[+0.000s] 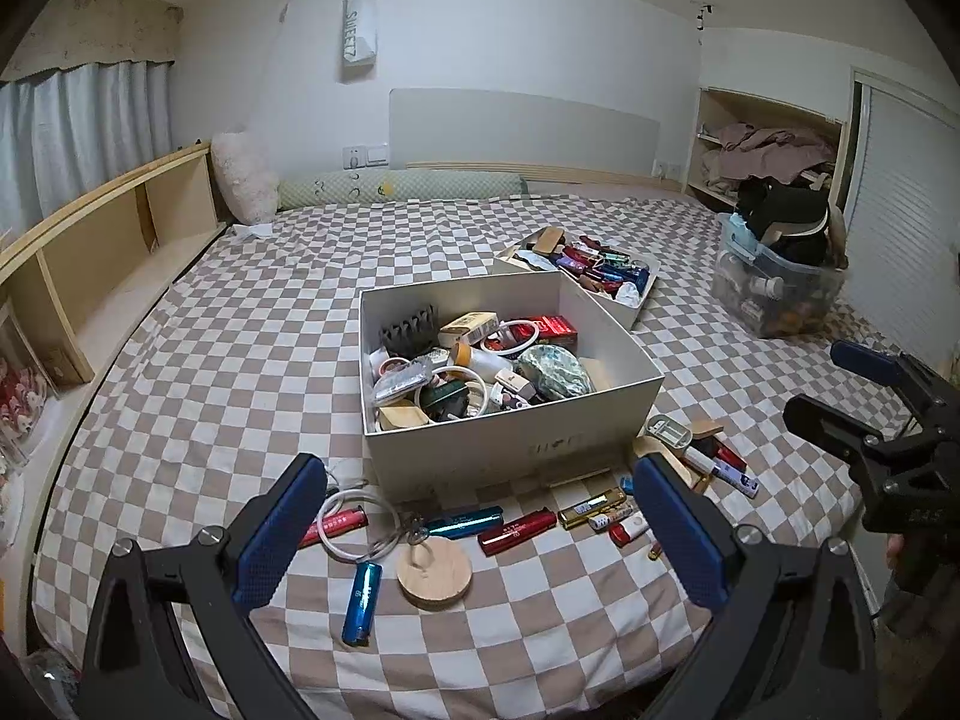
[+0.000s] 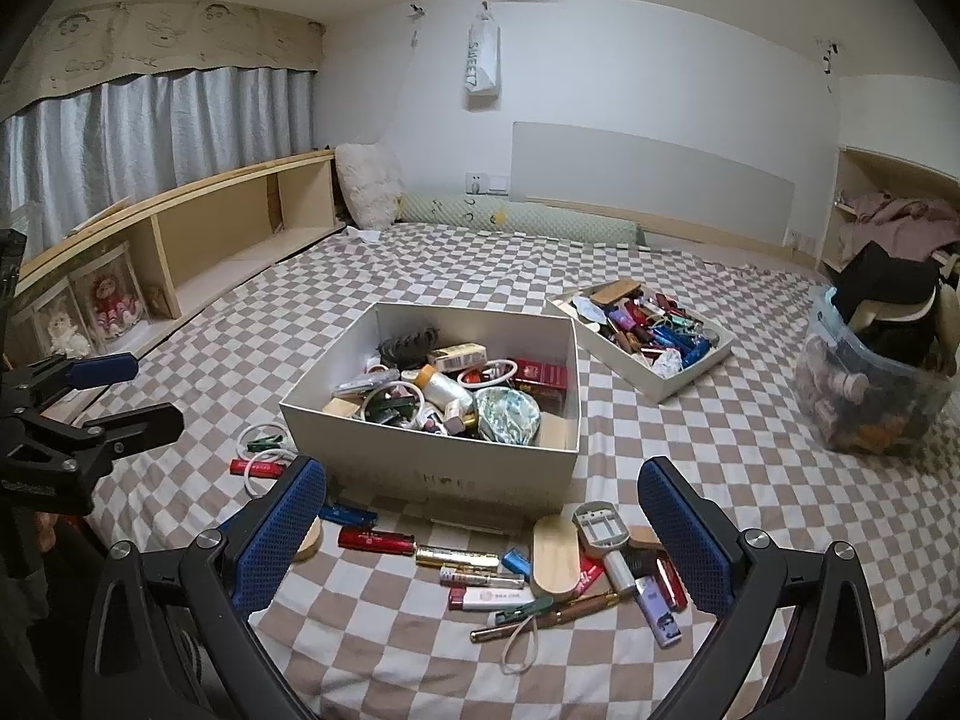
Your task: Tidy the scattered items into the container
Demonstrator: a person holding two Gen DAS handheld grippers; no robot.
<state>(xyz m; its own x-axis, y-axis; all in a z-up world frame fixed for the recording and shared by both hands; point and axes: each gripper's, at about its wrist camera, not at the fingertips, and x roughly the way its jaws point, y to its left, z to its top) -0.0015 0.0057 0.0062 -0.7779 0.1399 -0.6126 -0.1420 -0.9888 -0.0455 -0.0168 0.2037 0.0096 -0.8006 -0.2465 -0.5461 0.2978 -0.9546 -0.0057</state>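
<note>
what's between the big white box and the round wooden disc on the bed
In the left wrist view, a teal tube and a loose white cord lie on the checked cover between the big white box and the wooden disc.

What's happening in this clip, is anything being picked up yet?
Not yet. A person holds two grippers over a checkered bed; the left gripper and right gripper are both open and empty. The white box is already partly filled, while lighters, a wooden disc and other small items lie scattered before it.
</note>
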